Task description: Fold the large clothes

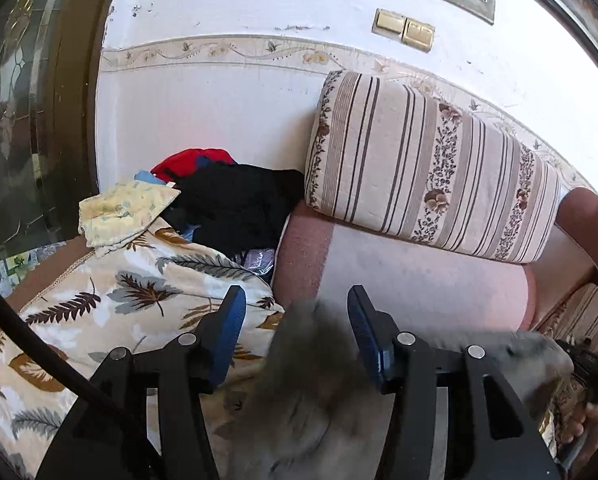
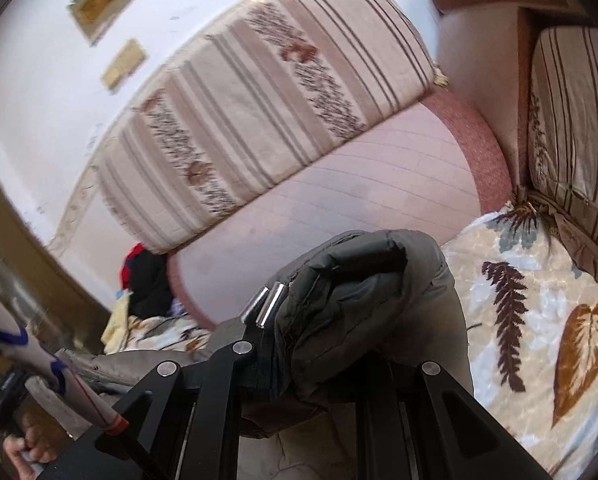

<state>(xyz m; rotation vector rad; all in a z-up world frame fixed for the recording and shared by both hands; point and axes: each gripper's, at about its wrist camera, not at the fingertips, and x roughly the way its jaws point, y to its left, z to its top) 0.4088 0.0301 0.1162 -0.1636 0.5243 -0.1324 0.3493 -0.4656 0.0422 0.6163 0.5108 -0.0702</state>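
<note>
1. My left gripper [image 1: 297,312] stands released, its blue pads [image 1: 231,320] spread well apart; a blurred fold of the grey garment [image 1: 311,364] sits in the gap, and neither pad presses on it.
2. My right gripper [image 2: 299,320] is clenched on the same grey garment [image 2: 363,300]: a bunched, padded fold with a metal zip pull [image 2: 269,306] drapes over the fingers and hides the tips.
3. The rest of the garment trails low toward the left of the right wrist view, lying over the leaf-print sheet [image 2: 539,320].
4. That sheet covers the sofa [image 1: 419,276], whose pink seat runs below a striped floral cushion [image 1: 427,168] leaning on the white wall [image 1: 219,120].
5. At the left end of the sofa I see a heap of other clothes: black [image 1: 235,204], red [image 1: 187,164] and a pale yellow piece [image 1: 119,208].
6. In the right wrist view a person's hand [image 2: 31,448] shows at the lower left edge, gripping a handle.
</note>
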